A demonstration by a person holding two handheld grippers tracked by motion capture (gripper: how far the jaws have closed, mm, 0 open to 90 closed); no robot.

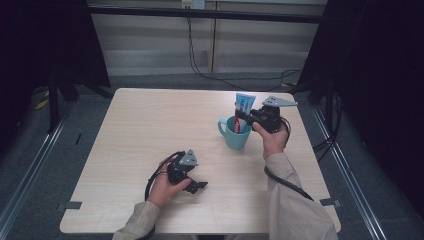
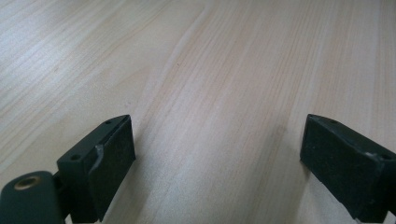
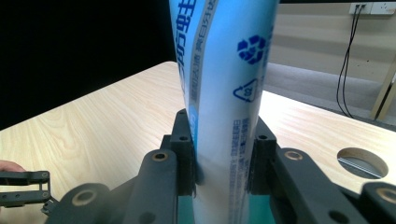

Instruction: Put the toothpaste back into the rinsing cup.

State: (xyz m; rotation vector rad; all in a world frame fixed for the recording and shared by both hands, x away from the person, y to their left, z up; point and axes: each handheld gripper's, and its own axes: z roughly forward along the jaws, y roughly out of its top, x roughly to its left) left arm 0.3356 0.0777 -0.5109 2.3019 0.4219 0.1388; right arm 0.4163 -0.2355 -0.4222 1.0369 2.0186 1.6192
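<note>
A teal mug (image 1: 234, 134) stands right of the table's middle. A blue and white toothpaste tube (image 1: 244, 111) rises upright out of it, cap end down. My right gripper (image 1: 245, 119) is shut on the tube just above the mug's rim. In the right gripper view the tube (image 3: 224, 93) stands clamped between the two black jaws, with a sliver of the teal mug (image 3: 254, 205) below. My left gripper (image 1: 197, 186) rests low over the table near the front, held in a hand, open. In the left gripper view, the left gripper (image 2: 217, 158) has bare wood between its fingers.
The light wooden table (image 1: 150, 130) has a round cable hole (image 3: 362, 162) near its far right corner. Black cables hang against the back wall (image 1: 192, 50). Dark curtains and floor rails flank the table on both sides.
</note>
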